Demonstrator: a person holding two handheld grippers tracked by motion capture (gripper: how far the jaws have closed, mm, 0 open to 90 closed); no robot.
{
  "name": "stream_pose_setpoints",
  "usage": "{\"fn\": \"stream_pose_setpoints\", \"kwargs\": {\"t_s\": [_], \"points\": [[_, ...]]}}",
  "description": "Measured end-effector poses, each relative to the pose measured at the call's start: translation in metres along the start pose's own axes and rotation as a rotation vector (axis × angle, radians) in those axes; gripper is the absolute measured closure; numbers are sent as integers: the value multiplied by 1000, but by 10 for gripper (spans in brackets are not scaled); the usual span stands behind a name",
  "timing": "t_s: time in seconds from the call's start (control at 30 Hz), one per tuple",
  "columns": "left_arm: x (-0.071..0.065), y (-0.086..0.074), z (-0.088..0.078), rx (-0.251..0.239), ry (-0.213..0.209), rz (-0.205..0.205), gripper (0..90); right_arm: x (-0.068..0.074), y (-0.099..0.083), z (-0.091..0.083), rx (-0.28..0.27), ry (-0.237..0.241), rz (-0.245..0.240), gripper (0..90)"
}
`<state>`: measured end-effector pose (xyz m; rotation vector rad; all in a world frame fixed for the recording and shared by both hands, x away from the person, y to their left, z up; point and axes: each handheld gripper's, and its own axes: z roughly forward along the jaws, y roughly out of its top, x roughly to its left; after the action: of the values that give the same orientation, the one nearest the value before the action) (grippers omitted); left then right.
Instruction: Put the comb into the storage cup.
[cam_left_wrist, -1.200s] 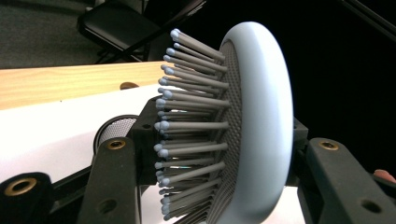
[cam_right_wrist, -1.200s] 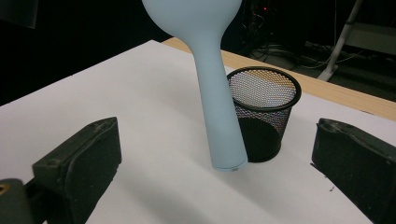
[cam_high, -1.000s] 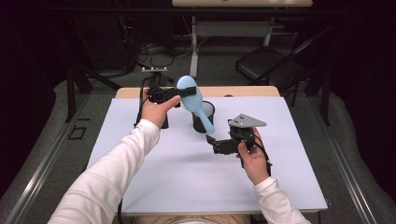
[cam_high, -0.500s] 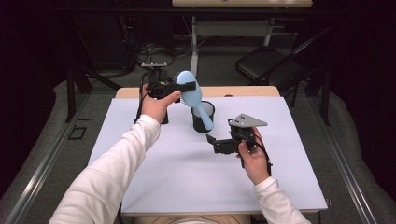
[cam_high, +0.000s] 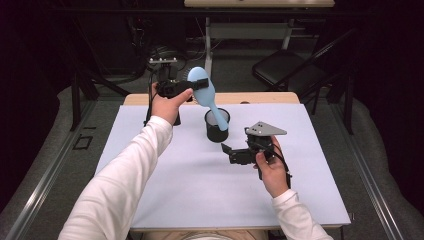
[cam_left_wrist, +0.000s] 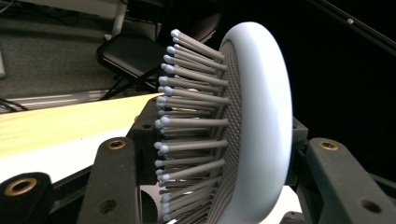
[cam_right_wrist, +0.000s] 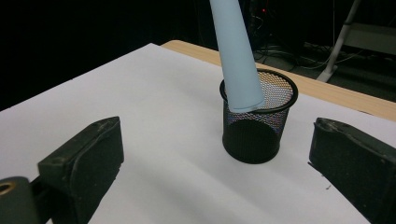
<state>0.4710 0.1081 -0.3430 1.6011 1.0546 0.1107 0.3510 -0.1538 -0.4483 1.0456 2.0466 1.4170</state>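
Behind left tongs (cam_high: 199, 85) pinching hairbrush (cam_high: 204, 89), brush head half hidden; right tongs (cam_right_wrist: 215, 163) spread.

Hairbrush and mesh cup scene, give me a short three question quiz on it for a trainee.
1. True or false: the left gripper is shut on the head of the light blue hairbrush.
2. Where is the tip of the hairbrush handle? A. lying flat on the white table cover B. at the rim of the black mesh cup C. between the right gripper's pads
3. What state is the right gripper in, and what does it point toward?

Key
1. True; in the left gripper view the pads clamp the bristled head.
2. B
3. Open and holding nothing; it points toward the cup on the white table cover.
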Motion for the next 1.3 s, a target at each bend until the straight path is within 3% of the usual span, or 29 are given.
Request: {"fn": "stream_pose_setpoints", "kwargs": {"t_s": [0.23, 0.7, 1.3], "points": [[4, 4, 0, -7, 39, 4, 494, 0, 0, 0, 2, 0, -3, 28], [12, 6, 1, -38, 67, -12, 494, 2, -1, 1, 9, 1, -5, 29], [19, 5, 10, -72, 109, 2, 495, 1, -1, 1, 7, -3, -7, 33]]}}
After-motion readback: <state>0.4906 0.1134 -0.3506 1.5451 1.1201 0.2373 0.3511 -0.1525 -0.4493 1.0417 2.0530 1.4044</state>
